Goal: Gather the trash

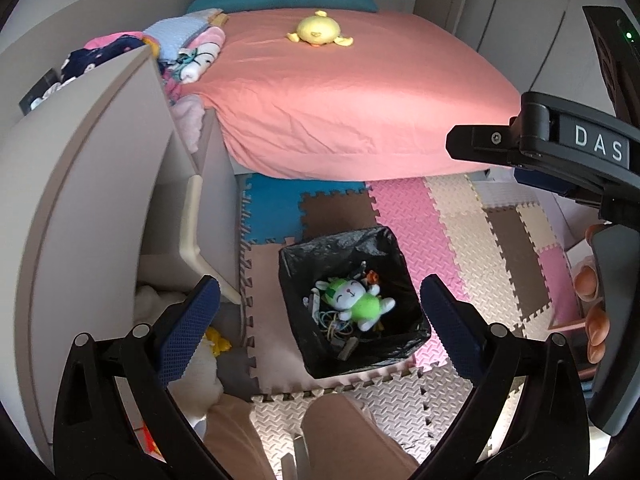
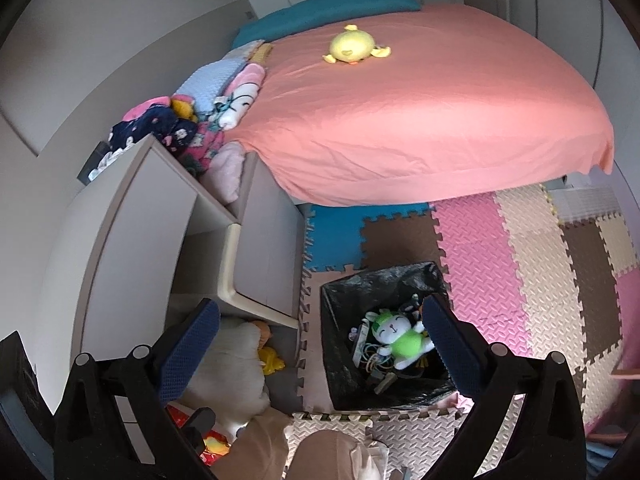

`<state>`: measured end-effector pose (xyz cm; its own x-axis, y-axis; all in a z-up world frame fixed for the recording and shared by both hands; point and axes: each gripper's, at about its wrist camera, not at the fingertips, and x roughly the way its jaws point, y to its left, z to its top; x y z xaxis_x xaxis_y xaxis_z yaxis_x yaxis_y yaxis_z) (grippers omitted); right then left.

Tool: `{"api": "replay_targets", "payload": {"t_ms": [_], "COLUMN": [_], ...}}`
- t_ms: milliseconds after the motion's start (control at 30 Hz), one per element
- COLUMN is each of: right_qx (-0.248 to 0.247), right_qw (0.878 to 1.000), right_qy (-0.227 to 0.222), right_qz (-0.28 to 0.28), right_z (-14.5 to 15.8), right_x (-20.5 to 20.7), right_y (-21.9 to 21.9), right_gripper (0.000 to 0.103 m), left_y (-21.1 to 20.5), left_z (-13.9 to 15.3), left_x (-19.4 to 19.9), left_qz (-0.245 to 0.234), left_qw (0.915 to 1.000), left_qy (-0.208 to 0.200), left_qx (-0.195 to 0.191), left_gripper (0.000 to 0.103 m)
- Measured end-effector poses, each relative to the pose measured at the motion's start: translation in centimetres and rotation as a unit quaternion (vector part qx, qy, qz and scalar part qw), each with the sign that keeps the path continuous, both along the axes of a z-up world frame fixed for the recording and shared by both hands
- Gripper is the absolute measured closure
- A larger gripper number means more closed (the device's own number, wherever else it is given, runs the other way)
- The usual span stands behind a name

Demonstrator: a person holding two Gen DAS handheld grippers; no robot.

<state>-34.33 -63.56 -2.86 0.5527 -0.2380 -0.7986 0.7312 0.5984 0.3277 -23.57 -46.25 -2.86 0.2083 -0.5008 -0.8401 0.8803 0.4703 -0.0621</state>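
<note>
Left wrist view is filled at the top by a bed (image 1: 360, 92) under a pink sheet, with a yellow plush chick (image 1: 318, 34) laid on it. Below, foam puzzle mats (image 1: 460, 232) are spread over the floor. A black-lined trash bin (image 1: 304, 264) is set on them, and a green-and-white plush bunny (image 1: 356, 300) is seen inside, on top of tangled cords. Left claw (image 1: 320, 312) and right claw (image 2: 320, 332) are both held released above the bin, nothing gripped.
</note>
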Motion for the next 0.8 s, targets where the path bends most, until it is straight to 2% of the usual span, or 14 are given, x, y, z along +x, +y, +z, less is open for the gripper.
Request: {"api": "replay_targets", "payload": {"t_ms": [200, 467, 600, 800], "right_qx": [-0.017, -0.042, -0.054, -0.065], "right_qw": [0.999, 0.993, 0.986, 0.973], "right_qy": [-0.009, -0.036, -0.047, -0.06], "right_qz": [0.033, 0.104, 0.153, 0.215], "right_z": [2.1, 5.9, 7.7, 9.4], "right_x": [3.6, 10.3, 14.1, 19.0], "right_y": [2.4, 7.9, 11.8, 17.7], "right_gripper": [0.002, 0.002, 0.002, 0.002], "left_y": [2.5, 8.7, 12.5, 19.4], "left_z": [2.3, 5.7, 7.1, 8.1], "left_x": [2.8, 7.5, 9.9, 13.6], "left_qz": [0.03, 0.092, 0.133, 0.203], "left_qw": [0.9993, 0.9945, 0.989, 0.9763], "left_qy": [-0.019, -0.043, -0.056, -0.066], "left_qx": [-0.01, -0.026, -0.032, -0.034], "left_gripper": [0.006, 0.006, 0.006, 0.006]}}
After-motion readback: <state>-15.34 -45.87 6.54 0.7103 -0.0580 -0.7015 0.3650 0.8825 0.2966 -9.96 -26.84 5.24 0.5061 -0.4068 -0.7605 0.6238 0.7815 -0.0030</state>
